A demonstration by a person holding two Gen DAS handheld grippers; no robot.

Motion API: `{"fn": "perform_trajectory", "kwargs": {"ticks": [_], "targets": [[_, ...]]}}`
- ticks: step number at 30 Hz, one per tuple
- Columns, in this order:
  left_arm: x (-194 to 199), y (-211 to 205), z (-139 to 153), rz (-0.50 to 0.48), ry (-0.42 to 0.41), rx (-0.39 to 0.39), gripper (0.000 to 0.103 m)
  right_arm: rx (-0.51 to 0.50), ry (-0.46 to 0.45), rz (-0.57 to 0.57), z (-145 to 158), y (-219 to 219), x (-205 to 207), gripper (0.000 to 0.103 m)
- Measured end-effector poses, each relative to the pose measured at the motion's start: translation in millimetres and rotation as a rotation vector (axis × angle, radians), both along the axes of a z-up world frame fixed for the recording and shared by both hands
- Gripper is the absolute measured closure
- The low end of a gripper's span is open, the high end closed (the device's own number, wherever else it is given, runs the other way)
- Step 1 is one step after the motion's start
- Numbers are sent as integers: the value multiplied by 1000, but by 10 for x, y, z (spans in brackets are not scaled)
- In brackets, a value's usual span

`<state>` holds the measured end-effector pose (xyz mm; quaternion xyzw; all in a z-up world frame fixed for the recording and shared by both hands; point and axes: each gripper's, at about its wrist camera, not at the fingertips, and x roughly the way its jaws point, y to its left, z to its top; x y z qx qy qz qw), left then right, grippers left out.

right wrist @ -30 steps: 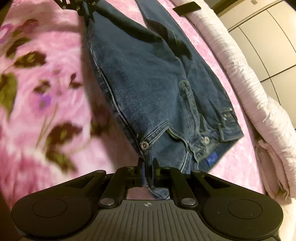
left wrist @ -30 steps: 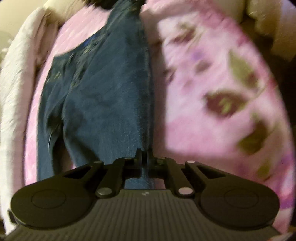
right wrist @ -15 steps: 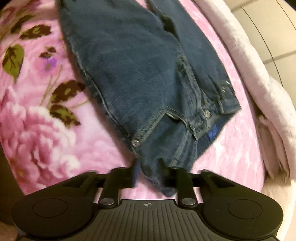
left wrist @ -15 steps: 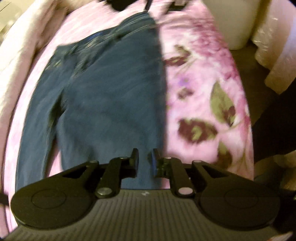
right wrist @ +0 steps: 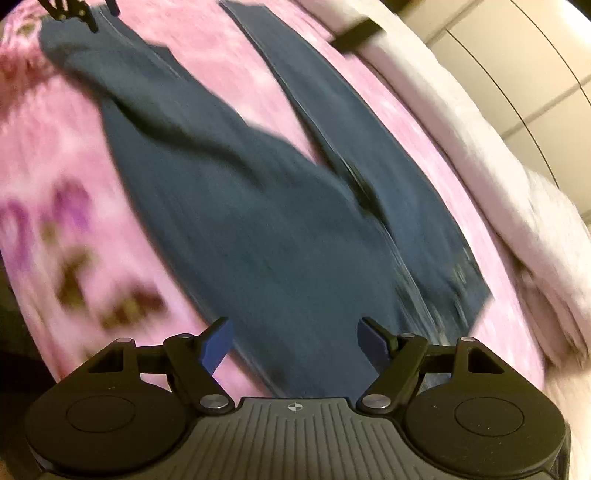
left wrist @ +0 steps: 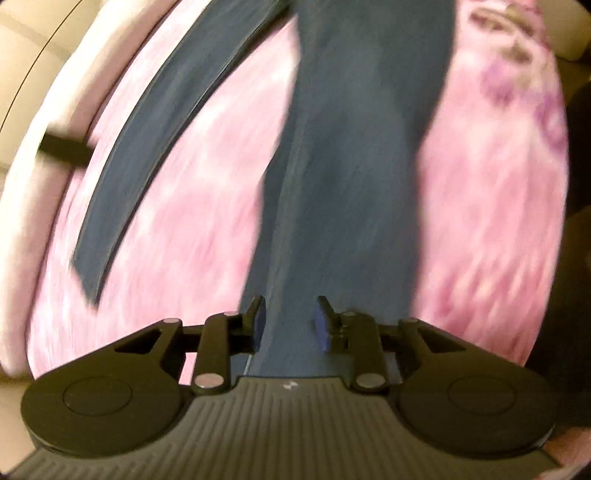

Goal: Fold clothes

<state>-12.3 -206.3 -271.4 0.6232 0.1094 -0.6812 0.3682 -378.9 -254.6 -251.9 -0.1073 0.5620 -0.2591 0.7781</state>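
Note:
Dark blue jeans (right wrist: 266, 229) lie spread on a pink floral blanket (right wrist: 66, 192), both legs stretching away in a V. In the left wrist view one jeans leg (left wrist: 351, 184) runs up from between my fingers and the other leg (left wrist: 147, 147) lies off to the left. My left gripper (left wrist: 290, 321) is open above the leg's lower end, holding nothing. My right gripper (right wrist: 295, 343) is wide open over the waist end of the jeans, with no cloth between its pads. The left gripper (right wrist: 70, 11) shows small at the top left of the right wrist view. Both views are motion-blurred.
A pale quilted cover (right wrist: 498, 177) borders the blanket on the right in the right wrist view, with a black object (right wrist: 356, 33) on it. Cream cupboard doors (right wrist: 535, 66) stand behind. Dark floor (left wrist: 576, 258) lies beyond the blanket's right edge in the left wrist view.
Both grippers have let go of the jeans and opened wider. The jeans have dropped flat onto the blanket. Both cameras are swinging, the left toward the leg ends.

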Motion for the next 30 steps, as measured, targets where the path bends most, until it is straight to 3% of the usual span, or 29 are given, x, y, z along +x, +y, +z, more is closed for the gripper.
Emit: {"fn": "perform_trajectory", "kwargs": {"ticks": [6, 9, 11, 13, 16, 19, 23, 26, 30], "targets": [[1136, -78, -183, 68, 128, 101, 79, 31, 45, 19, -64, 614, 1314, 28], [1705, -117, -275, 103, 192, 151, 71, 49, 71, 16, -145, 796, 1793, 28], [2046, -146, -328, 122, 239, 186, 72, 60, 75, 22, -166, 875, 2010, 28], [2100, -177, -328, 111, 285, 219, 77, 71, 81, 21, -188, 929, 2185, 28], [2145, -174, -267, 88, 335, 250, 95, 100, 95, -6, -253, 921, 2347, 28], [2259, -203, -28, 108, 418, 248, 97, 123, 95, -42, -258, 886, 2439, 28], [2773, -574, 290, 298, 519, 149, 97, 118, 88, -75, -201, 812, 2459, 28], [3007, -886, 161, 416, 532, 155, 96, 130, 102, -119, -233, 719, 2414, 28], [2990, -1085, -118, 448, 492, 211, 92, 150, 106, -174, -283, 631, 2352, 28]]}}
